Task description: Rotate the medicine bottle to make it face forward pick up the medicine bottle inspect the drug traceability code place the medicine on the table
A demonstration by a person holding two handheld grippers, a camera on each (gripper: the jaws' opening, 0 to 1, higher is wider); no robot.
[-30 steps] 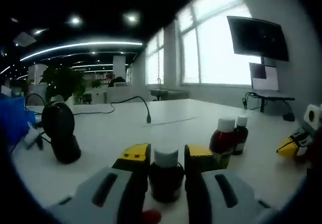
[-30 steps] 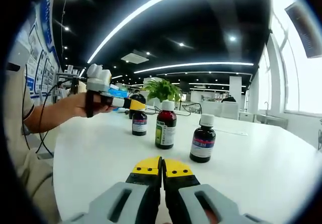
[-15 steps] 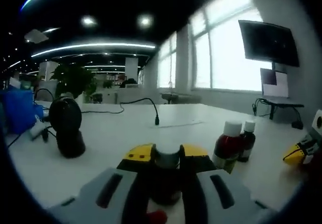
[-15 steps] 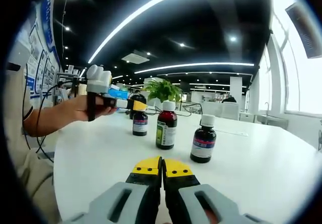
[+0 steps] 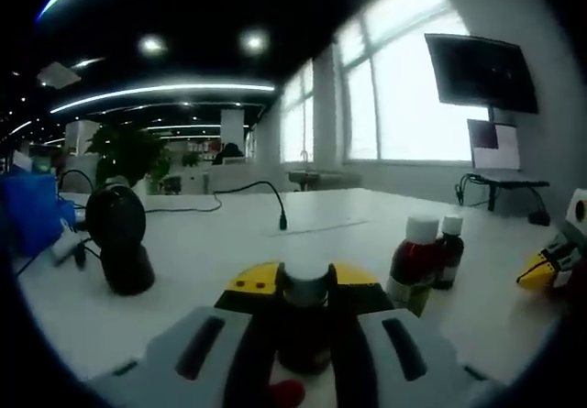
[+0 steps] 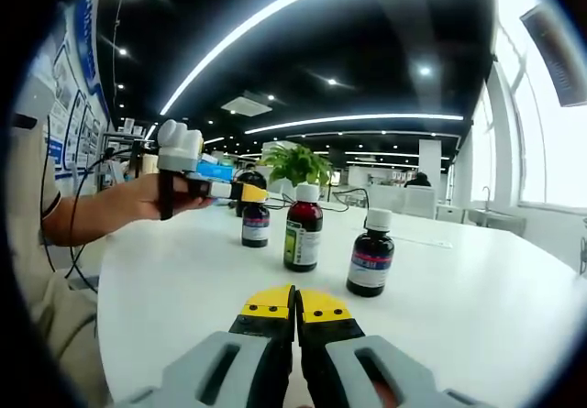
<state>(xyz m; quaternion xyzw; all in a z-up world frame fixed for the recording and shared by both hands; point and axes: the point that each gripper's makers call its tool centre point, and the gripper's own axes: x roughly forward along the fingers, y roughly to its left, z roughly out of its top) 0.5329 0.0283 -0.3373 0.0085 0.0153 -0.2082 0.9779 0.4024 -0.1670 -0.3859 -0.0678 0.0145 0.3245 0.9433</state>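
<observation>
- Left gripper view: left gripper (image 5: 305,291) fingers pinch a dark medicine bottle (image 5: 305,321), white cap, standing on the white table (image 5: 229,243).
- Two more bottles (image 5: 424,259) stand just right.
- Right gripper view: right gripper (image 6: 295,304) fingers pressed together, nothing held.

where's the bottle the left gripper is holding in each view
Left gripper view: the dark medicine bottle sits low at centre, clamped between that gripper's yellow-tipped jaws.
Right gripper view: the same bottle stands left of centre, with the left gripper at its top.
Shared landmark: the red-brown bottle, right of it in both.
</observation>
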